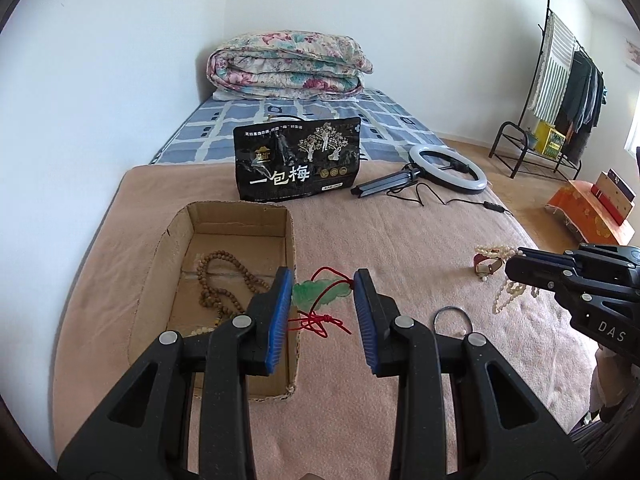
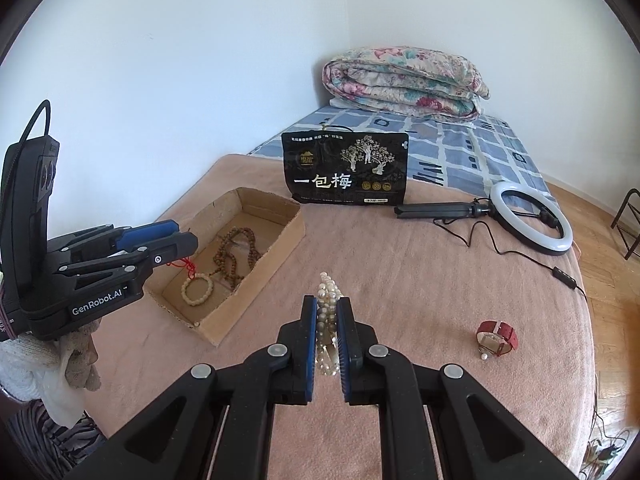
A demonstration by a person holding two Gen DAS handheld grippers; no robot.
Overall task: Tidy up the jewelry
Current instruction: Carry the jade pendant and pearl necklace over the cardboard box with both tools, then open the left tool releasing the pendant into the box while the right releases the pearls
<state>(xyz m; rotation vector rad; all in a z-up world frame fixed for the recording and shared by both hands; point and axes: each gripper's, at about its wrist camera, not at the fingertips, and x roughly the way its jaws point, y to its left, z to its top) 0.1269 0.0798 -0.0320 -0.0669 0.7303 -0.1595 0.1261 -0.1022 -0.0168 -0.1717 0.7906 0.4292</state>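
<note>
A cardboard box (image 1: 172,240) on the pink blanket holds a brown bead necklace (image 1: 218,280) and a pale bead bracelet (image 2: 196,289). My left gripper (image 1: 322,286) is open above the box's right wall, with a green jade pendant on red cord (image 1: 316,295) between its fingers, at the wall. It shows at the left of the right wrist view (image 2: 168,240). My right gripper (image 2: 327,310) is shut on a pearl necklace (image 2: 328,292) on the blanket. A red-strap watch (image 2: 497,338) lies to its right.
A black snack bag (image 1: 298,160) stands behind the box. A ring light on a folded tripod (image 1: 448,168) with its cable lies at the back right. A thin metal ring (image 1: 452,318) lies on the blanket. A folded quilt (image 1: 288,66) sits at the bed's far end.
</note>
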